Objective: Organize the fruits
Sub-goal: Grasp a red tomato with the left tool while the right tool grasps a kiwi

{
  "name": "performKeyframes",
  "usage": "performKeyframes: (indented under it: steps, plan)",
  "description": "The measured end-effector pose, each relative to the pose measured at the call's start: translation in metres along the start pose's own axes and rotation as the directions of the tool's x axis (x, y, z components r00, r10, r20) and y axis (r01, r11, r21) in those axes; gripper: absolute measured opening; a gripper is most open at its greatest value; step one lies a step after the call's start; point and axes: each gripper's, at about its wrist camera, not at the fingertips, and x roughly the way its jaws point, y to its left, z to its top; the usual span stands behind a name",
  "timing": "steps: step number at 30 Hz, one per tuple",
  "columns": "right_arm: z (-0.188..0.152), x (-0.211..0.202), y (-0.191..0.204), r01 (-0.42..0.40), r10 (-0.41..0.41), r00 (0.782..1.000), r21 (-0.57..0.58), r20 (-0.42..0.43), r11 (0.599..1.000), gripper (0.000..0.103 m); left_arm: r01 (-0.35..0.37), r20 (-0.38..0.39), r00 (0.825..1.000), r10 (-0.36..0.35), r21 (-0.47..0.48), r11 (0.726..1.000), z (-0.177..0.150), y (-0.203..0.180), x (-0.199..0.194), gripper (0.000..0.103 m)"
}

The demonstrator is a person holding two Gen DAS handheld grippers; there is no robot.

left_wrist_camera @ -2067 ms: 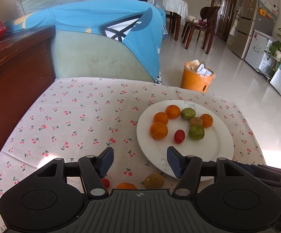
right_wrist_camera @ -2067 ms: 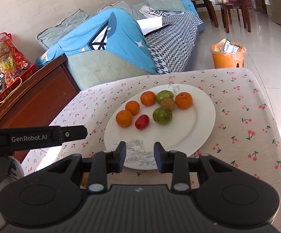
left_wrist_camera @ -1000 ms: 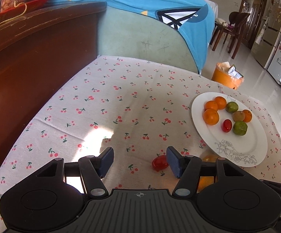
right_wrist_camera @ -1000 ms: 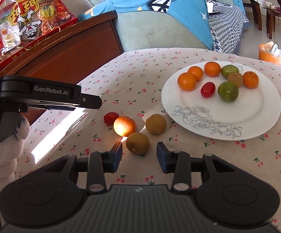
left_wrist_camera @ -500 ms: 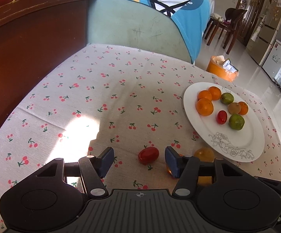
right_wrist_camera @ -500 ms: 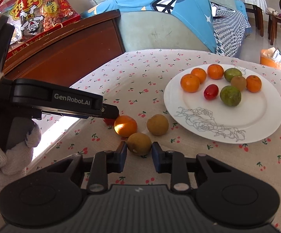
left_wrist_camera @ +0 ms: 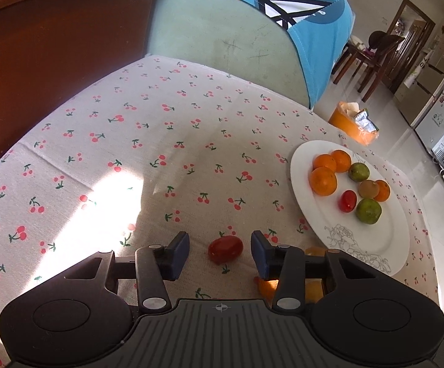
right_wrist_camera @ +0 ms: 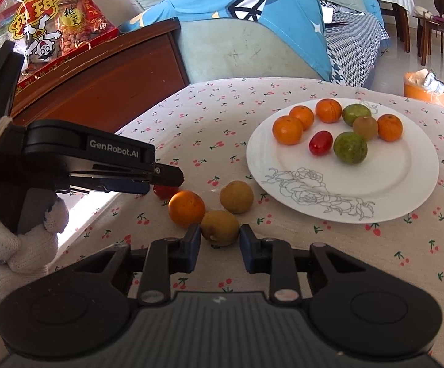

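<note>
Since a second ago the right claw [right_wrist_camera: 220, 242] has closed from spread onto the kiwi [right_wrist_camera: 220, 227], now pinching it on the table [right_wrist_camera: 344, 254], and the left claw [left_wrist_camera: 220, 251] has come to straddle the tomato [left_wrist_camera: 225, 248]; its jaws are closing, the pads not yet touching it. Just beyond the kiwi lie an orange [right_wrist_camera: 187, 208] and a second kiwi [right_wrist_camera: 236, 196]. Farther right, the plate [right_wrist_camera: 406, 181] holds oranges, green fruits, a kiwi and a tomato.
</note>
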Motion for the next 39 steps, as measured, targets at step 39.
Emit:
performKeyframes:
  steps: [39]
  plan:
    - [0.002,-0.005,-0.006,-0.002,0.001,1.0,0.025,0.017,1.0,0.026,-0.068,0.073,0.995,0.063,0.077,0.995,0.0,-0.021,-0.015,0.022]
